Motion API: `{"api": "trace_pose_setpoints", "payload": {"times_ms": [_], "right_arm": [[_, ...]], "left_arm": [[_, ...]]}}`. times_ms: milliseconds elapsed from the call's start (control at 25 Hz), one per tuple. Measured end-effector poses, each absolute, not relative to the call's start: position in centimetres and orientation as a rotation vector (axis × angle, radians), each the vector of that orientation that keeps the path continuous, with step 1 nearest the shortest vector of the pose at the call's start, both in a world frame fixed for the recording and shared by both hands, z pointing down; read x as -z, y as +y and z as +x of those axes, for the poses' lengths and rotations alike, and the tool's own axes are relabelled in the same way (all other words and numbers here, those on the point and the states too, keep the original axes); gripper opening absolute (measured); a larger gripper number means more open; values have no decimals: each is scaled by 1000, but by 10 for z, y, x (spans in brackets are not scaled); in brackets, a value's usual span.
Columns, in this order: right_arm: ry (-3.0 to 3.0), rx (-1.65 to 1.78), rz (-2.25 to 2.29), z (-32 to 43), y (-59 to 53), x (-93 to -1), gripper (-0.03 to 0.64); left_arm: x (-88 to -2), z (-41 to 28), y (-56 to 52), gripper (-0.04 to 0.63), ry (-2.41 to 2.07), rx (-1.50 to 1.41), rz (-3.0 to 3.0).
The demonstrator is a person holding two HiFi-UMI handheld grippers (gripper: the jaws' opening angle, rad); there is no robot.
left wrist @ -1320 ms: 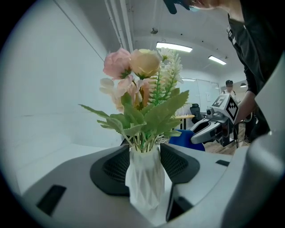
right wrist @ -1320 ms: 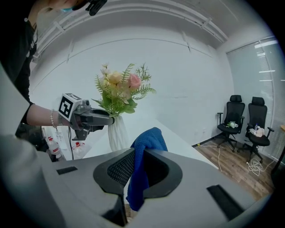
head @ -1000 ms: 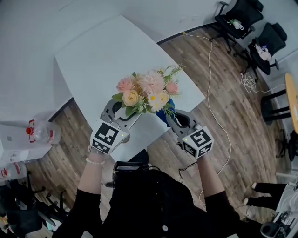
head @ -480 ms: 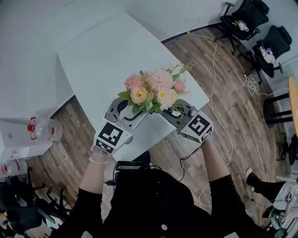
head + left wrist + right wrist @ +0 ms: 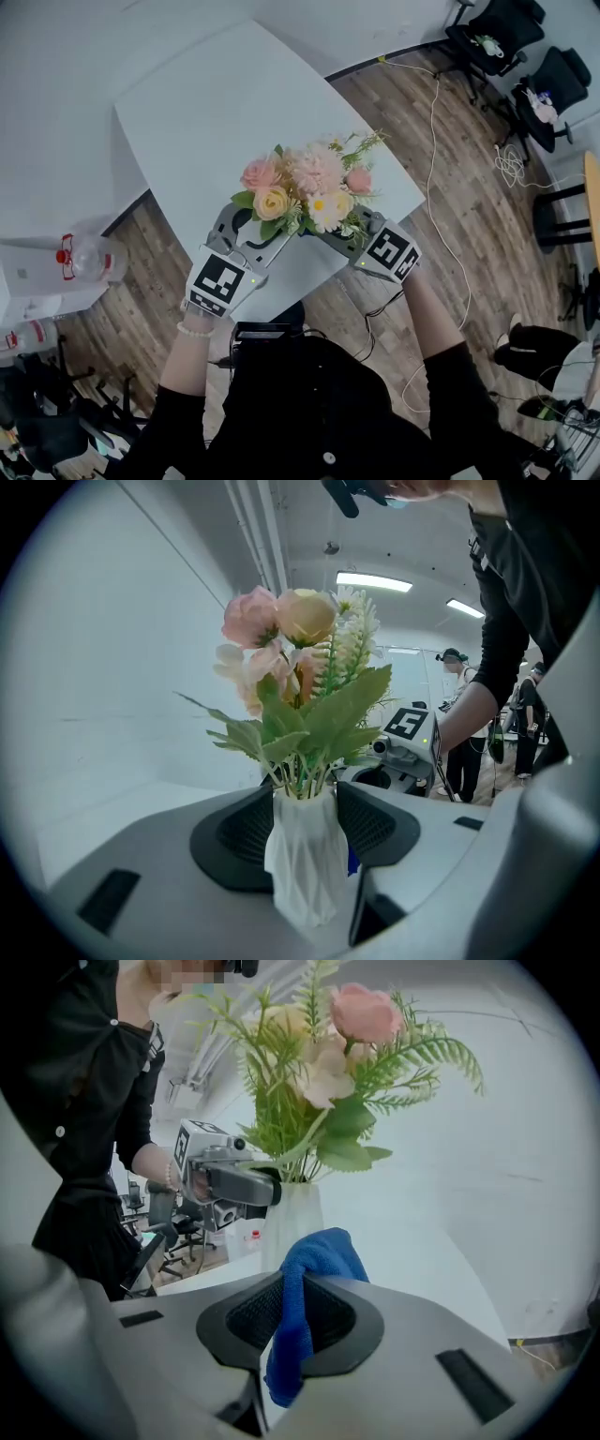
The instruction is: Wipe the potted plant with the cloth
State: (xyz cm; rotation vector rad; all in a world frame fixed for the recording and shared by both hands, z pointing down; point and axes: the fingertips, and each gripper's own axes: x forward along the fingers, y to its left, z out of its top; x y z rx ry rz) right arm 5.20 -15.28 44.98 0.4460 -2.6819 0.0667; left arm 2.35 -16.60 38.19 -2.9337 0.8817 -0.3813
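In the head view the flowers (image 5: pixel 305 183) hide both the vase and the cloth below them; only the gripper views show those. One white faceted vase (image 5: pixel 302 864) stands upright between the jaws of the left gripper (image 5: pixel 305 822), which clamp its sides. The gripper body cuts off its foot. One blue cloth (image 5: pixel 314 1251) is pinched in the closed jaws of the right gripper (image 5: pixel 292 1312), just beside the vase, opposite the left gripper. Whether cloth and vase touch cannot be told. One white table (image 5: pixel 216 103) lies below the vase; contact between them is hidden.
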Motion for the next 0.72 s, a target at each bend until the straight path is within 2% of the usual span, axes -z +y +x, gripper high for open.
{"api": "trace_pose_setpoints", "payload": {"times_ms": [720], "right_arm": [[-2482,-585,929,52,-142,-542,72]], "left_arm": [[-385,24,-165,224,1007,422,-2921]]}}
